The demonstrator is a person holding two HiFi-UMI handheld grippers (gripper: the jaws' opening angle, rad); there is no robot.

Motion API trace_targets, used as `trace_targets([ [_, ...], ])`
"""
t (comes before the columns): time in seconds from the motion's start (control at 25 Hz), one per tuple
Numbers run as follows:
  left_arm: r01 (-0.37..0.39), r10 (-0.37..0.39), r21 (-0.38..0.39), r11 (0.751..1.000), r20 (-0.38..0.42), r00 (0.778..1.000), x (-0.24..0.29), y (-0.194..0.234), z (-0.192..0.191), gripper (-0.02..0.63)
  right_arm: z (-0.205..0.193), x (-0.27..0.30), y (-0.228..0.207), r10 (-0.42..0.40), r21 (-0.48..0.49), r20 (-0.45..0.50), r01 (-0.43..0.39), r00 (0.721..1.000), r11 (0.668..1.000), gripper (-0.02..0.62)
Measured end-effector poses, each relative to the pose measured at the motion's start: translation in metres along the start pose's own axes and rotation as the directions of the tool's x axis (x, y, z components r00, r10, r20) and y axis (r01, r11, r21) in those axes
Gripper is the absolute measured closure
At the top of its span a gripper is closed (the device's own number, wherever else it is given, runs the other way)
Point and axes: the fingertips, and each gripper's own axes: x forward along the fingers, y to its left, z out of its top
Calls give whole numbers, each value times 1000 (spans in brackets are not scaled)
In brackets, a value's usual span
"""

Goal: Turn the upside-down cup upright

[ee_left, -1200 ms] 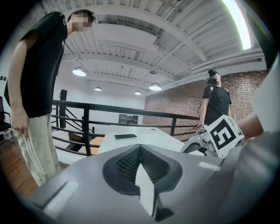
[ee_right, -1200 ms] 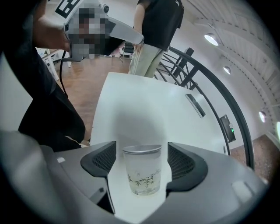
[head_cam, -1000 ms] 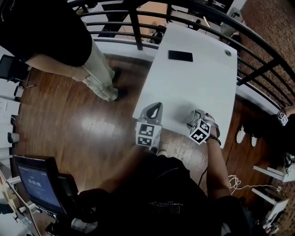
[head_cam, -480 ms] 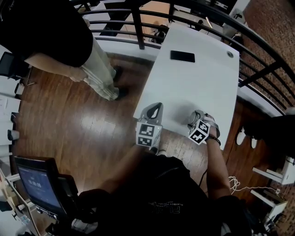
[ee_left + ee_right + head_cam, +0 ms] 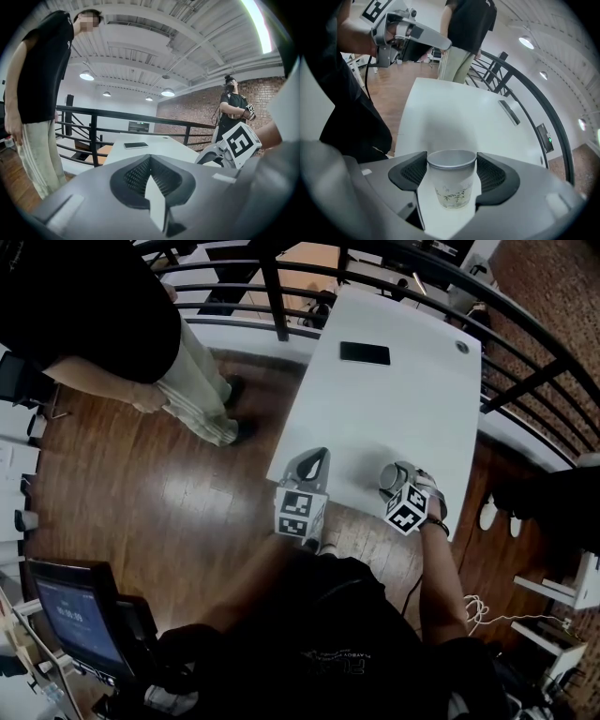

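Observation:
A white paper cup with a green leaf print stands on the white table near its front edge, its round grey end facing up. My right gripper points steeply down over it with one pad on each side. Its jaws are closing around the cup, and I see no firm press. From the head view the cup peeks out just ahead of the right gripper. My left gripper hovers at the table's front left corner, its tips together with nothing between them.
A black phone lies at the far end of the table. A black railing runs behind and along the right. One person stands left of the table on the wooden floor, another by the brick wall.
Both grippers and the cup stay where they were. Only the standing person's arm and the camera's aim have shifted slightly.

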Motion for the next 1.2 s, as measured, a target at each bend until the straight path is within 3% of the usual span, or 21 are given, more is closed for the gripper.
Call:
trace_targets([
  [0.2, 16, -16, 10, 1000, -4, 1000, 1, -7, 0, 611, 8, -22, -12, -54, 135, 123, 37, 991, 990, 254],
  [0.36, 20, -20, 10, 1000, -9, 1000, 4, -6, -4, 611, 11, -32, -29, -122, 310, 240, 43, 963, 950, 256],
  [0.6, 31, -31, 25, 999, -20, 999, 1, -12, -3, 611, -3, -35, -40, -203, 587, 384, -68, 901, 806, 259],
  [0.76, 32, -31, 37, 999, -16, 999, 0, -19, 1, 611, -15, -42, -45, -283, 699, 459, -146, 842, 700, 259],
  [0.84, 36, -35, 39, 999, -22, 999, -1, -22, 0, 611, -17, -46, -44, -328, 725, 496, -176, 804, 665, 261],
  [0.96, 56, -56, 19, 998, -24, 998, 0, -26, -2, 611, -15, -47, -43, -373, 728, 506, -154, 777, 668, 261],
  [1.2, 81, -82, -17, 997, -46, 996, 7, -39, -14, 611, -23, -35, -30, -370, 718, 508, -145, 778, 681, 256],
])
